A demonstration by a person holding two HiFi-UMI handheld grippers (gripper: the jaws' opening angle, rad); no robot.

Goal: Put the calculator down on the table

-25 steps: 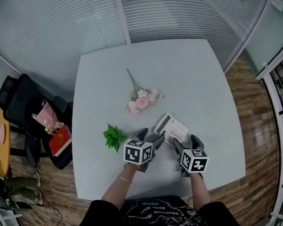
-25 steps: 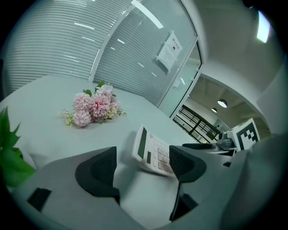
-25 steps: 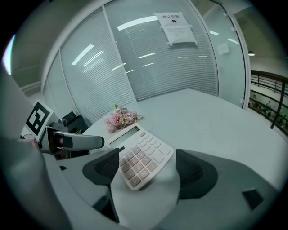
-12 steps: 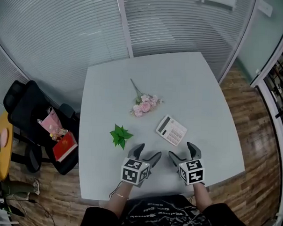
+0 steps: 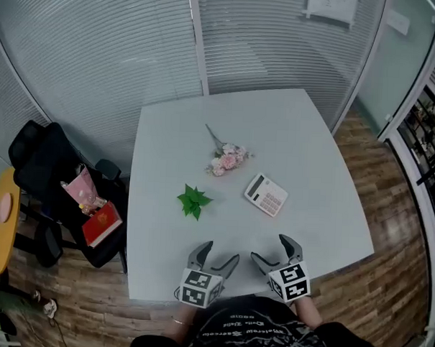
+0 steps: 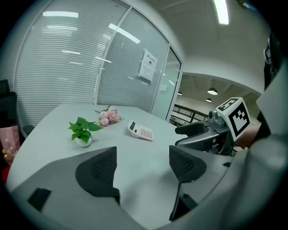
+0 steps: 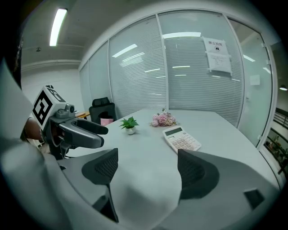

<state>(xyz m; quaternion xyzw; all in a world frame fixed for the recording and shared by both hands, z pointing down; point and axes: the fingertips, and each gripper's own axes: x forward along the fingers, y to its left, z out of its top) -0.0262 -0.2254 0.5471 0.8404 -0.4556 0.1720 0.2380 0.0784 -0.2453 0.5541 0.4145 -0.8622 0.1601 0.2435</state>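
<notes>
Glass-walled office, grey counter (image 5: pixel 312 152) | calculator (image 5: pixel 266 194) flat at my 12 o'clock: likely light, stiff, slick; pinch its long edges | left gripper (image 5: pixel 221 252), right gripper (image 5: pixel 270 248): my jaws wide, empty

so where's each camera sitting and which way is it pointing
Head view: on the person's head, looking steeply down at the table; left gripper and right gripper show at the bottom.
Left gripper view: on the left gripper, looking along its open jaws across the table; the right gripper shows at right.
Right gripper view: on the right gripper, looking along its open jaws; the left gripper shows at left.
Shared: all three show the calculator, potted plant and pink flowers.
</notes>
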